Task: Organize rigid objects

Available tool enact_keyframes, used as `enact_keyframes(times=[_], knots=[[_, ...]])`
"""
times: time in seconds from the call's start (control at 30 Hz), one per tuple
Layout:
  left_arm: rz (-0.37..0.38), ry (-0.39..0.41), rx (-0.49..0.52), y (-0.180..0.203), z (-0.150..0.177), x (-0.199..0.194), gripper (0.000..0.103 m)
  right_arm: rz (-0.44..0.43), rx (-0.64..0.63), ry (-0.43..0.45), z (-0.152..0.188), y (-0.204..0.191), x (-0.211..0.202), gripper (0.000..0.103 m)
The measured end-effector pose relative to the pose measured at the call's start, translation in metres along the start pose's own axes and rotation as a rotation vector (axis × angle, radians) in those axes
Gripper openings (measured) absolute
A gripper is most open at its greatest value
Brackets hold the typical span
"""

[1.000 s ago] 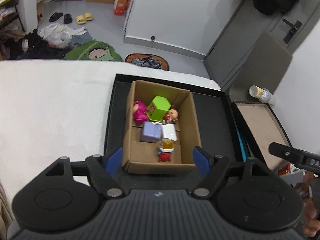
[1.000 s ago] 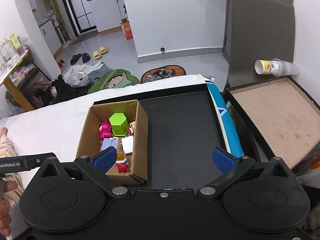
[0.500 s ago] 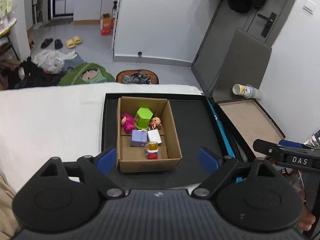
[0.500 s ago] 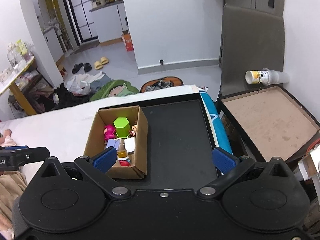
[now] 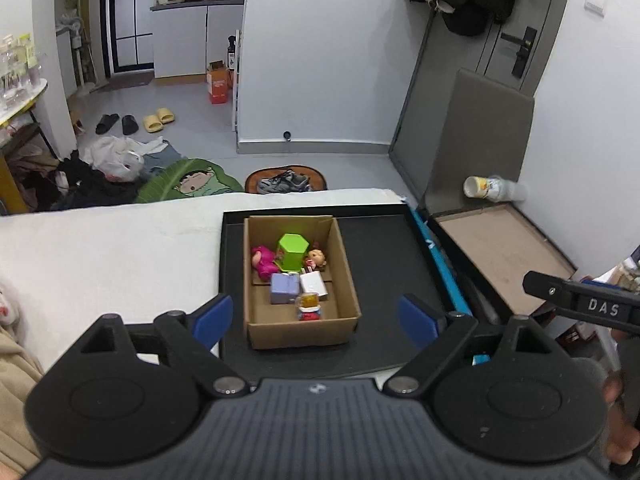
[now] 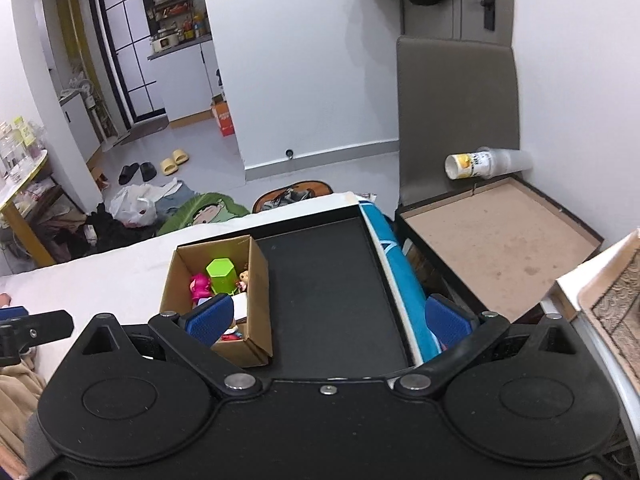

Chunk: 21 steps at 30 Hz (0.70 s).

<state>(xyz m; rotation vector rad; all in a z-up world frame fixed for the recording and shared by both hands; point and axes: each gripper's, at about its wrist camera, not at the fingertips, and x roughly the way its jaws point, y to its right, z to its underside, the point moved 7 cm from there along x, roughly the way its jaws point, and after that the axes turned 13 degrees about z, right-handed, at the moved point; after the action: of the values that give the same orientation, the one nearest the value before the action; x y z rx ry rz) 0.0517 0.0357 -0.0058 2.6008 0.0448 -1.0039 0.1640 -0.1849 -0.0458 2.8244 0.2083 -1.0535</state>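
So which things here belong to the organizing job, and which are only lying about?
Job: cardboard box, green hexagonal block, pink doll, purple box, black tray.
Lying about: paper cups, slippers, sneakers.

Brown box (image 5: 301, 332) on black tray (image 5: 384, 256), lime-green hexagonal block (image 5: 293, 251) inside

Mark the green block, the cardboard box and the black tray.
green block (image 5: 293, 245), left wrist view, its top face.
cardboard box (image 5: 302, 332), left wrist view, its near outer wall.
black tray (image 6: 328, 280), right wrist view, its bare floor.
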Motion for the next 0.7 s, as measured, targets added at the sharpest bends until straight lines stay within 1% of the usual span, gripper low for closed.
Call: enact_keyframes(times=[0.07, 0.2, 0.3, 0.4, 0.6, 0.7], knots=[[0.013, 0.004, -0.004, 0.004, 0.002, -0.004, 0.089, -0.006, 0.007, -0.002, 0.004, 0.003, -0.004, 0.103], [0.018, 0.007, 0.031, 0.014, 0.011, -0.011, 0.089, 0.000, -0.001, -0.002, 0.016, 0.006, -0.012, 0.103], [0.030, -0.009, 0.052, 0.017, 0.021, -0.011, 0.089, 0.005, -0.023, 0.010, 0.023, 0.003, -0.019, 0.103], [0.045, -0.025, 0.056, 0.018, 0.030, -0.010, 0.089, -0.011, -0.034, 0.011, 0.029, 0.000, -0.025, 0.103], [0.049, -0.063, 0.076, 0.020, 0.048, -0.004, 0.089, -0.019, -0.044, 0.013, 0.035, -0.003, -0.029, 0.103], [0.037, -0.073, 0.069, 0.018, 0.054, -0.002, 0.089, -0.018, -0.047, 0.011, 0.039, -0.002, -0.030, 0.103]])
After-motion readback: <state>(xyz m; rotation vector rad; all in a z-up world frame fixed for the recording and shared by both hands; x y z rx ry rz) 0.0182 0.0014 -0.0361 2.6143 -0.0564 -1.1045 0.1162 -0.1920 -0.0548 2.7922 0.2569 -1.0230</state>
